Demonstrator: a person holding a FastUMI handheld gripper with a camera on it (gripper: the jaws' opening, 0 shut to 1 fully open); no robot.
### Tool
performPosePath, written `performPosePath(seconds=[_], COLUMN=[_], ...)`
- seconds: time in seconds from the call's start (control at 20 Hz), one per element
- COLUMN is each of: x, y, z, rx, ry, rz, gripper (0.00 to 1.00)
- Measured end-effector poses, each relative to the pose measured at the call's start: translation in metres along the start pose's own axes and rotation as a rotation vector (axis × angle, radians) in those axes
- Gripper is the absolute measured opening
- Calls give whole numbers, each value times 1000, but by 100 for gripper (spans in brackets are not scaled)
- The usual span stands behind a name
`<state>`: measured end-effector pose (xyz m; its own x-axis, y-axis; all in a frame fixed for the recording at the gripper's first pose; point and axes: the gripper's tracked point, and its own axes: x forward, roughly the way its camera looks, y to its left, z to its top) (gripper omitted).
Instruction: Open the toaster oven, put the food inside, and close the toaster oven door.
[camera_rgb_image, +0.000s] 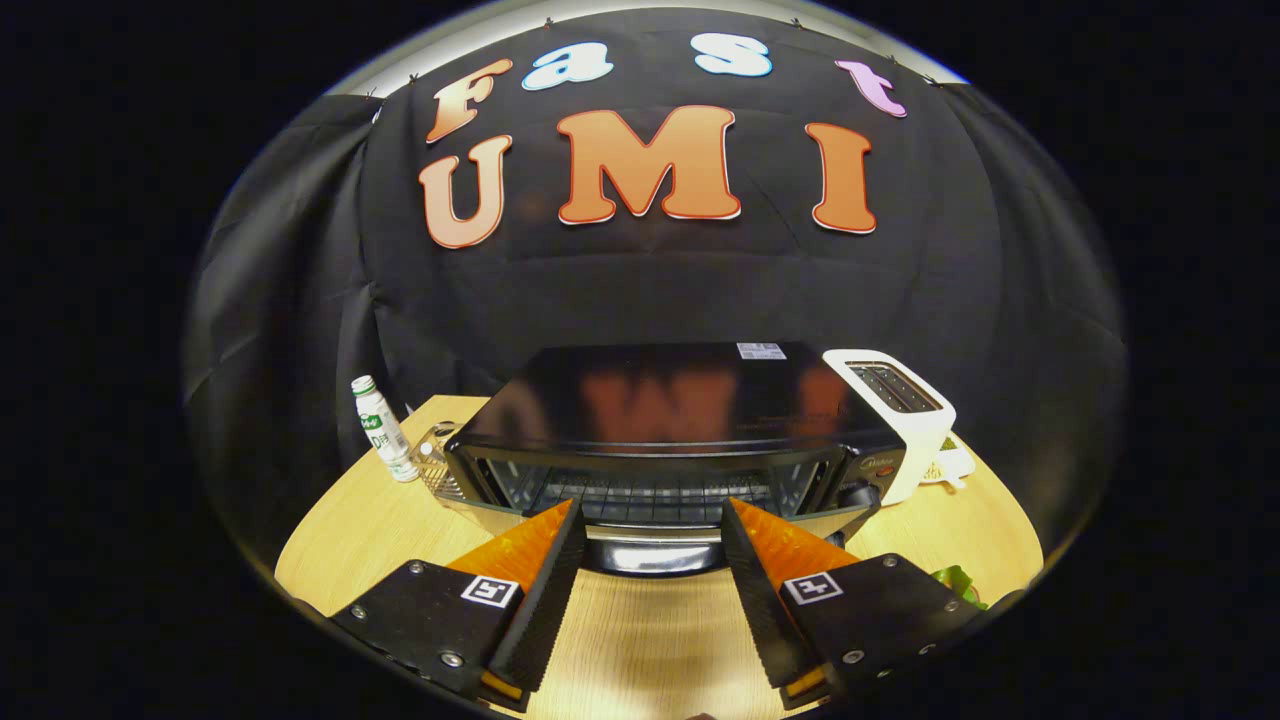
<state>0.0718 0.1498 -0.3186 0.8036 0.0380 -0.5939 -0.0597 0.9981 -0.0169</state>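
A black toaster oven (680, 410) stands on the wooden table (340, 530) just ahead of me. Its door is swung down toward me, and the wire rack (640, 495) inside shows. The door's dark handle (650, 557) lies between my two fingers. My gripper (651, 510) is open, fingertips level with the oven's front opening and touching nothing that I can see. A green item (957, 582), perhaps the food, peeks out on the table beside my right finger, mostly hidden by it.
A white pop-up toaster (900, 415) stands against the oven's right side. Left of the oven are a small white bottle with a green cap (384, 430) and a clear glass object (436, 452). Bare tabletop lies beneath my fingers.
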Motion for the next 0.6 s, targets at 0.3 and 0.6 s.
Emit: performPosePath(seconds=[0.3, 0.6], x=[-32, -47], y=[2, 3], z=[-40, -76], rx=[-47, -104], ry=[42, 53], rz=[51, 36], gripper=[81, 81])
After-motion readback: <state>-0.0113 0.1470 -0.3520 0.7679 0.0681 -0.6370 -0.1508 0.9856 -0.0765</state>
